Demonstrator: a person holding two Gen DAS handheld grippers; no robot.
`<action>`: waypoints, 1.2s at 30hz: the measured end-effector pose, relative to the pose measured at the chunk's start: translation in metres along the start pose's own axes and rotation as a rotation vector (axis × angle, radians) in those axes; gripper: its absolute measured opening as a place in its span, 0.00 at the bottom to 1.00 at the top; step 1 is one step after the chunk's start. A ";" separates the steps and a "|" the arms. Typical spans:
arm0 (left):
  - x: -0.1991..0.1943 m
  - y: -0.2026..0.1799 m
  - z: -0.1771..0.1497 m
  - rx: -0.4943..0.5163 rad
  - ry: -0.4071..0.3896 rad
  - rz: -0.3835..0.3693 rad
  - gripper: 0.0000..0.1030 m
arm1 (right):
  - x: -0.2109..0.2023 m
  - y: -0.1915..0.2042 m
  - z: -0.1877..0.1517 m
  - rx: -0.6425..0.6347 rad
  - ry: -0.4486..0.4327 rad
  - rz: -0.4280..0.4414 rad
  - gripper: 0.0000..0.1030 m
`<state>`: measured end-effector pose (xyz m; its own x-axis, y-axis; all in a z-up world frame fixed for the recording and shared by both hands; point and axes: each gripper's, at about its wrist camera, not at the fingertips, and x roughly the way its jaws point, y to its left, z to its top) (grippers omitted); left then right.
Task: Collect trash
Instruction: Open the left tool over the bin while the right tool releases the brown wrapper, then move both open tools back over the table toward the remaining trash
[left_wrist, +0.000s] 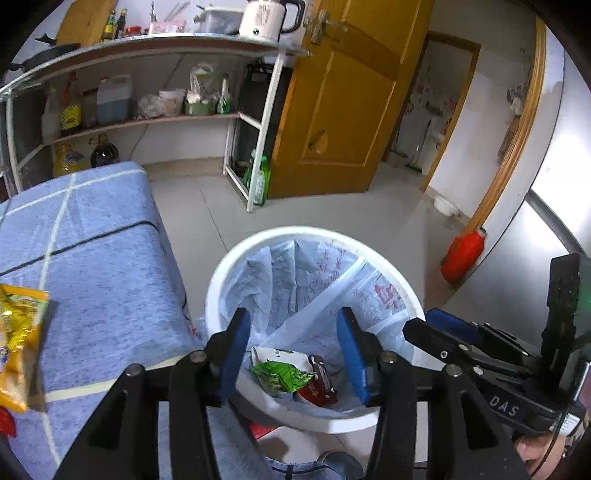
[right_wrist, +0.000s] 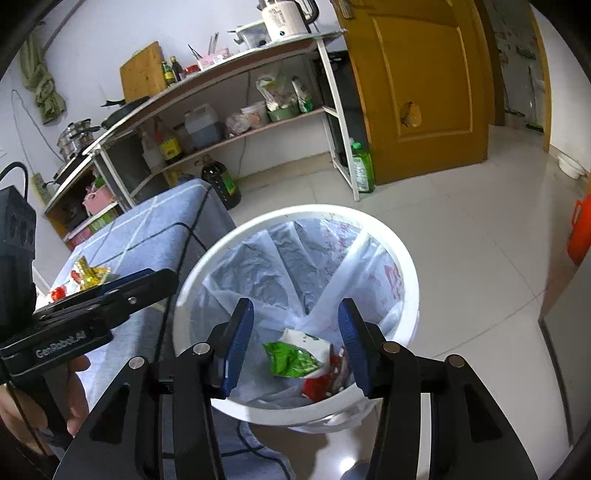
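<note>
Hand-held gripper (right_wrist: 291, 343) (neighbour (right_wrist: 122, 286) reads "GenRobot.AI") open.

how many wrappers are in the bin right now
2 show: a green wrapper at the bottom of the white bin, and a red wrapper touching its right side. More may lie hidden beneath them or under the bag's folds.
</note>
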<state>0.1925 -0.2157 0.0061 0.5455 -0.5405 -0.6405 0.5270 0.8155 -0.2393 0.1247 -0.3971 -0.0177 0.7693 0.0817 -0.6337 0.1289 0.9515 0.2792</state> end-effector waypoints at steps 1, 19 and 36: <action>-0.006 0.001 -0.001 0.005 -0.012 0.009 0.50 | -0.003 0.003 0.000 -0.004 -0.007 0.009 0.47; -0.117 0.083 -0.028 -0.101 -0.183 0.230 0.54 | -0.011 0.120 -0.006 -0.191 -0.013 0.241 0.47; -0.165 0.177 -0.064 -0.277 -0.214 0.389 0.55 | 0.010 0.207 -0.006 -0.335 0.043 0.368 0.47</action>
<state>0.1544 0.0313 0.0232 0.8030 -0.1934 -0.5637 0.0826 0.9729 -0.2161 0.1555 -0.1976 0.0300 0.6986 0.4353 -0.5679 -0.3596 0.8997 0.2473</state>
